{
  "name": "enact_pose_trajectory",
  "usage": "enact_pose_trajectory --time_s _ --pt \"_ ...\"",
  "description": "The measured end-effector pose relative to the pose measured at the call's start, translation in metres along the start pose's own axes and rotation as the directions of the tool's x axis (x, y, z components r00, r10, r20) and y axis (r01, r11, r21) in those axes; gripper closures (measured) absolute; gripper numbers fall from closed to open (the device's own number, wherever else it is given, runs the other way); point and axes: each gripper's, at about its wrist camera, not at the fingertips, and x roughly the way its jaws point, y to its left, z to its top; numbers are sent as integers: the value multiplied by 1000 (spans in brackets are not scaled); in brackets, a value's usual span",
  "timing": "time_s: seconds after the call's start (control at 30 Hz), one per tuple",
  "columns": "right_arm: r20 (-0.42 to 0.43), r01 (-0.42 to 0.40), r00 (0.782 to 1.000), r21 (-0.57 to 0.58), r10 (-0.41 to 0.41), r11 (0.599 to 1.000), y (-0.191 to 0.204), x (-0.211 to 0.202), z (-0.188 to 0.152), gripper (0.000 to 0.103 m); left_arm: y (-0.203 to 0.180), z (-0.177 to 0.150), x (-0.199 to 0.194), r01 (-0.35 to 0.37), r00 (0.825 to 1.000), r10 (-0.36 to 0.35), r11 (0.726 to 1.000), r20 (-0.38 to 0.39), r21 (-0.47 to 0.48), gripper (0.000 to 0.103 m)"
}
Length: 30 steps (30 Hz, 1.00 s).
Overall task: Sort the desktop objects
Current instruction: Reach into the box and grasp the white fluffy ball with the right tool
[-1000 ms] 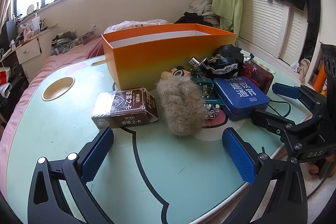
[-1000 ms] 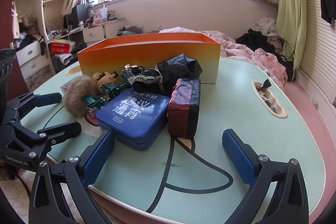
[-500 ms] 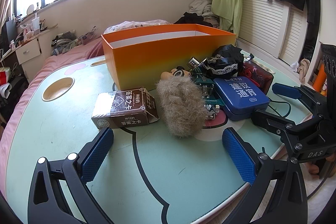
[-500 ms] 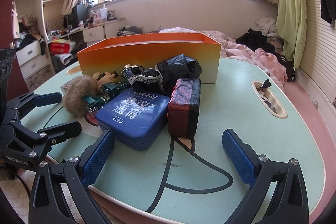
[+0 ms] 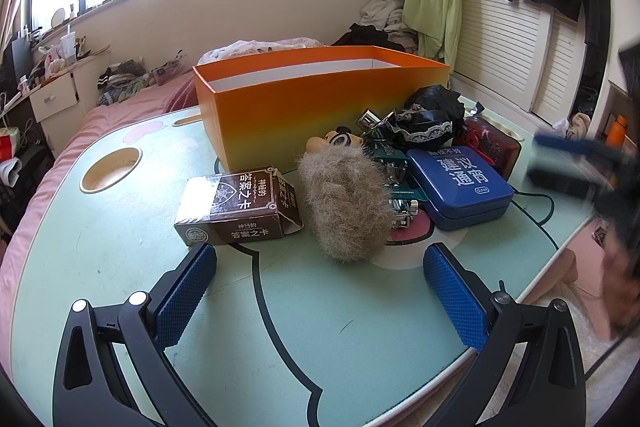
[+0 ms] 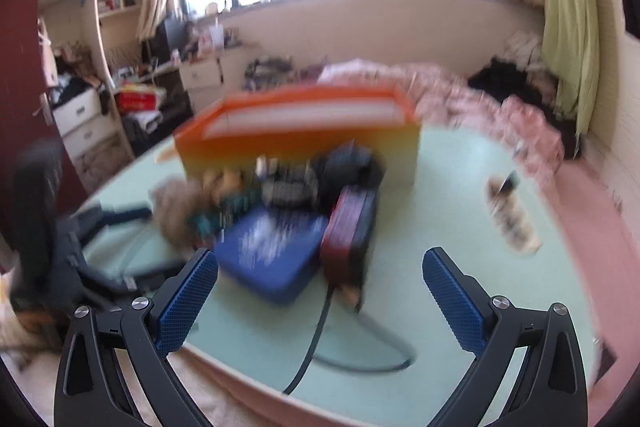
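Both wrist views look low across the counter (image 5: 100, 247) toward the orange box (image 5: 304, 107), left view from its front-left, right from front-right, blurred.

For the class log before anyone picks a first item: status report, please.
Left gripper open, empty, short of the furry pouch. Right gripper open, empty, view blurred. Orange box behind the pile, nothing visible inside. No obstruction seen.

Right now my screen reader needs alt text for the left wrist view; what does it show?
The open left gripper hovers over a pale green table, empty, facing a brown card box, a fuzzy tan ball and a blue tin. An orange box stands behind them.
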Motion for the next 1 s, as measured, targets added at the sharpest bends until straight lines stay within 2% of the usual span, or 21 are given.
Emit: enact_pose_trajectory --time_s 0.13,0.2,0.33,0.43,0.53,0.6,1.0 --pt "28 81 996 28 -82 996 -7 3 52 0 0 0 0 3 1000 -3 1000 0 1 0" --pt "-37 129 991 53 -127 990 -7 29 83 0 0 0 0 4 1000 -4 1000 0 1 0" --pt "-139 184 974 44 -177 982 0 80 118 0 0 0 0 6 1000 -6 1000 0 3 0" --pt "-216 217 954 22 -207 976 5 115 121 0 0 0 0 8 1000 -8 1000 0 4 0" --pt "-311 199 933 32 -180 979 8 140 111 0 -1 1 1 9 1000 -9 1000 2 4 0" --pt "-306 232 925 -14 -225 973 13 142 104 1 -2 1 1 9 1000 -9 1000 2 6 0" --pt "-309 223 928 5 -210 975 12 142 102 1 -3 3 2 13 1000 -13 1000 3 7 0"
